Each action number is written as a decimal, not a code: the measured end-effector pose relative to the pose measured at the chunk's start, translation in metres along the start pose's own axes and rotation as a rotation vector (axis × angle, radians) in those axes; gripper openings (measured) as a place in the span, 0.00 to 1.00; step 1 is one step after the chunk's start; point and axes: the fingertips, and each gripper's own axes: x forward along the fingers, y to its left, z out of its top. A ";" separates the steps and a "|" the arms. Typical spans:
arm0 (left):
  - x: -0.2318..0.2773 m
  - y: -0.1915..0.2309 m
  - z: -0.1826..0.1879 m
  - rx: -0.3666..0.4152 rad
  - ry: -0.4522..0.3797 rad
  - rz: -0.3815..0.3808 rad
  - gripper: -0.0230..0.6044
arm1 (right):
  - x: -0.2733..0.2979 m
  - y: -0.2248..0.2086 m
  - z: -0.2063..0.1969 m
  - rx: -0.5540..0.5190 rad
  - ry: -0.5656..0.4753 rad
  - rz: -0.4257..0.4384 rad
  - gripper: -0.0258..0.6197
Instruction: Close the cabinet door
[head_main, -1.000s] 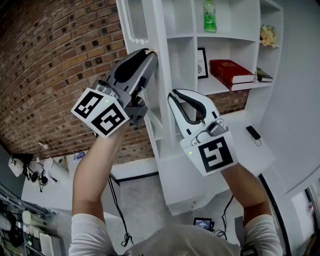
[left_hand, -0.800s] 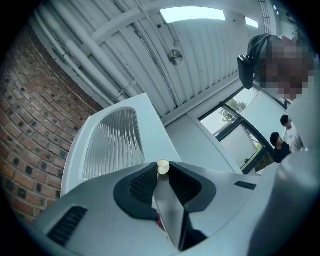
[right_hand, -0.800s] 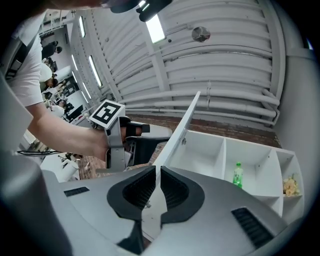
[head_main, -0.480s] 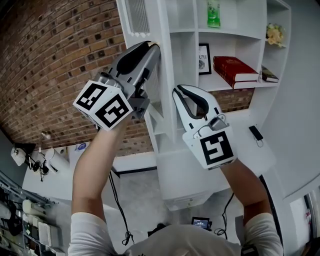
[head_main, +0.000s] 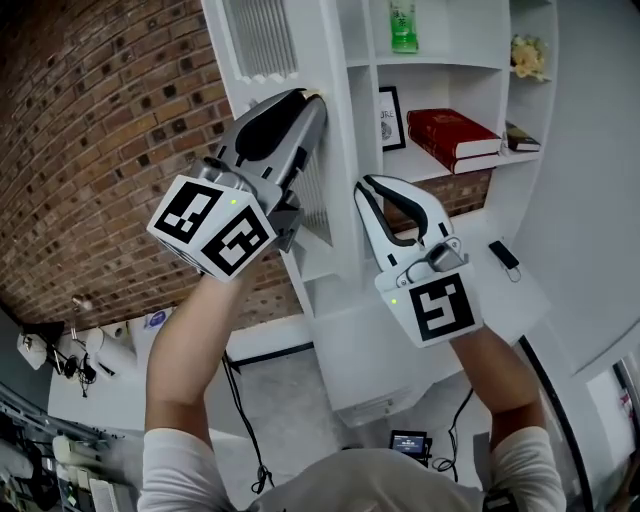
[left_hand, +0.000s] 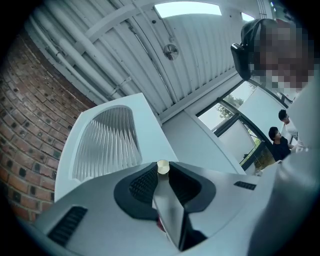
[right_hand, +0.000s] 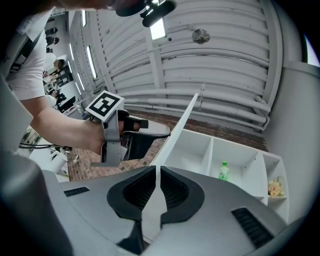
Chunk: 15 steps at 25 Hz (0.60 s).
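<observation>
The white cabinet door (head_main: 262, 40) with a ribbed glass panel stands open, edge-on to the open shelves. Its panel fills the left gripper view (left_hand: 107, 140). My left gripper (head_main: 312, 98) reaches up to the door's free edge, where a small cream knob (left_hand: 163, 167) sits between its tips (left_hand: 163, 172). Those jaws have just been closing and now pinch the knob. My right gripper (head_main: 366, 186) is lower on the same edge. In the right gripper view the thin door edge (right_hand: 182, 120) runs between its jaws (right_hand: 158, 172), which are shut on it.
Behind the door are white shelves holding a green bottle (head_main: 404, 25), a framed picture (head_main: 389, 118), a red book (head_main: 455, 135) and flowers (head_main: 530, 58). A small black object (head_main: 503, 254) lies on the counter below. A brick wall (head_main: 90, 120) is to the left.
Both grippers and the door edge have shifted a little to the right, towards the shelves. The grips look the same.
</observation>
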 end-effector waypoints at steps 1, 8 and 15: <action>0.003 -0.001 -0.001 -0.004 0.004 -0.005 0.16 | 0.000 -0.003 -0.001 -0.001 0.004 -0.012 0.09; 0.029 -0.006 -0.013 -0.004 0.024 -0.027 0.15 | 0.002 -0.017 -0.008 -0.022 0.029 -0.066 0.09; 0.056 -0.009 -0.030 0.007 0.042 0.002 0.16 | 0.003 -0.042 -0.032 -0.014 0.038 -0.082 0.09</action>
